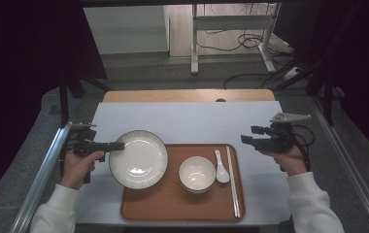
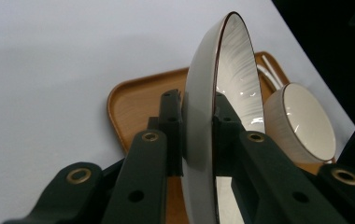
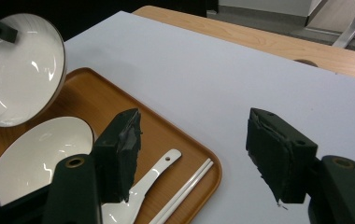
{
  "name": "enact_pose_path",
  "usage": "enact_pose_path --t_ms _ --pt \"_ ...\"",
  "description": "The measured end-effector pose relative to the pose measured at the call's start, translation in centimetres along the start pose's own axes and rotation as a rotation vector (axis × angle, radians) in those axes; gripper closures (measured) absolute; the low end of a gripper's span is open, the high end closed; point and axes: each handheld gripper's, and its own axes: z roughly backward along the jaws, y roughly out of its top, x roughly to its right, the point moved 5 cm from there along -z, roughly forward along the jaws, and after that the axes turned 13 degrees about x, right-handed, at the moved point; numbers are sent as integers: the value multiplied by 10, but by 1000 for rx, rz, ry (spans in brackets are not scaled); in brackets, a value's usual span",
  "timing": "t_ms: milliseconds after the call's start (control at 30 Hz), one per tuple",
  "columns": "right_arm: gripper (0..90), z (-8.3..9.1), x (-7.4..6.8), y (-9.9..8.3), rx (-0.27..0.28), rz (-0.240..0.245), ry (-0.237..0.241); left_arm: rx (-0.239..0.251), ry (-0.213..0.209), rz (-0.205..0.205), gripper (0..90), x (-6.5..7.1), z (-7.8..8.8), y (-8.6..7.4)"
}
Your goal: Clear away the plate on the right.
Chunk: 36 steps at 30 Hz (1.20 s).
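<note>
High view — plate (image 1: 139, 159) rim leftward, tilted

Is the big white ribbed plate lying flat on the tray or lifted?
Lifted. The big white ribbed plate hangs tilted above the brown wooden tray, its rim clamped in the left claw.

Tray sitting at the near middle of the bench (image 1: 182, 116), tools standing at either side.

Plate (image 1: 139, 158) overhanging the tray's (image 1: 173, 204) left edge, clamped at its rim by the left tool (image 1: 117, 145); bowl (image 1: 197, 174) lying right of it, then spoon (image 1: 221, 167), then chopsticks (image 1: 233, 182); right tool (image 1: 248, 135) hovering beyond the tray's right edge.
</note>
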Motion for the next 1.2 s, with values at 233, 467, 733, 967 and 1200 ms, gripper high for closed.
enact_pose_path --t_ms 233,467,733,967,1200 --pt "355 -1 1 -1 -4 -1 1 -58 -19 -1 787 1 -15 -12" --pt "355 0 1 0 -3 1 6 -93 -30 4 793 0 -28 -23" --pt "349 -1 1 -1 -6 5 6 -128 -2 -8 823 -4 -40 -31" --pt "343 -3 0 -3 -22 5 8 -171 7 -33 801 -3 -51 -38" --pt "342 -3 0 -3 -26 7 7 -191 48 -96 750 0 -57 -41"
